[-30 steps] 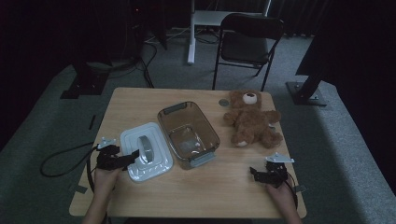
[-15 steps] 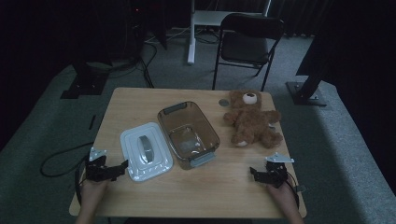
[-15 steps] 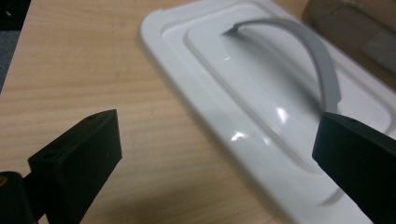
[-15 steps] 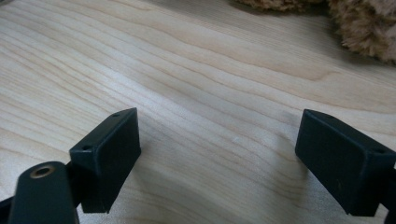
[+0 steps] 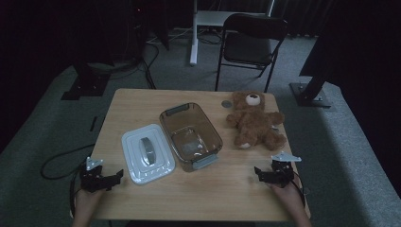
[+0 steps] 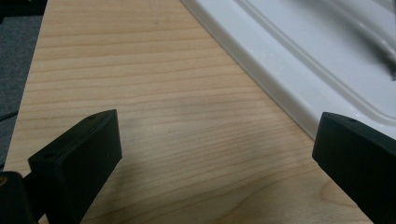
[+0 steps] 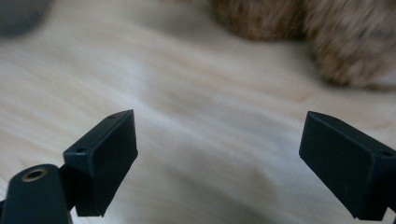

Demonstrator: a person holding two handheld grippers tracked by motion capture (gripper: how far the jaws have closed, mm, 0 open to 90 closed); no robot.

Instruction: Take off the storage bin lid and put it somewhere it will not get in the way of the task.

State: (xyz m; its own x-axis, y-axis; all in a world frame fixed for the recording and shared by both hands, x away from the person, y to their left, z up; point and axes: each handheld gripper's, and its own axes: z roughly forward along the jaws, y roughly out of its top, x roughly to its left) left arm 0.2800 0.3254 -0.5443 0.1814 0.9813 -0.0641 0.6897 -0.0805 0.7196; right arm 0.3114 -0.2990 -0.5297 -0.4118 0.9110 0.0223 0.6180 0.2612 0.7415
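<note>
A white lid (image 5: 147,152) with a grey handle lies flat on the wooden table (image 5: 142,106), left of a clear brown plastic container (image 5: 190,135). A brown teddy bear (image 5: 255,120) lies on its back at the table's right. My left gripper (image 5: 118,176) rests open at the front left corner, just off the lid's near edge; the left gripper view shows the lid's rim (image 6: 299,60) beyond my wide-apart jaws. My right gripper (image 5: 258,173) sits open at the front right, with the bear's fur (image 7: 327,42) ahead of its jaws. Nothing is between either pair of jaws.
A small grey round object (image 5: 227,103) lies by the bear's head. A black folding chair (image 5: 250,42) stands behind the table, with stands' bases (image 5: 312,94) on the grey carpet to either side. A cable (image 5: 61,161) trails off the left edge.
My left gripper has pulled back from on top of the white lid to the table's front left corner, leaving the lid lying flat. The right gripper has stayed put.
</note>
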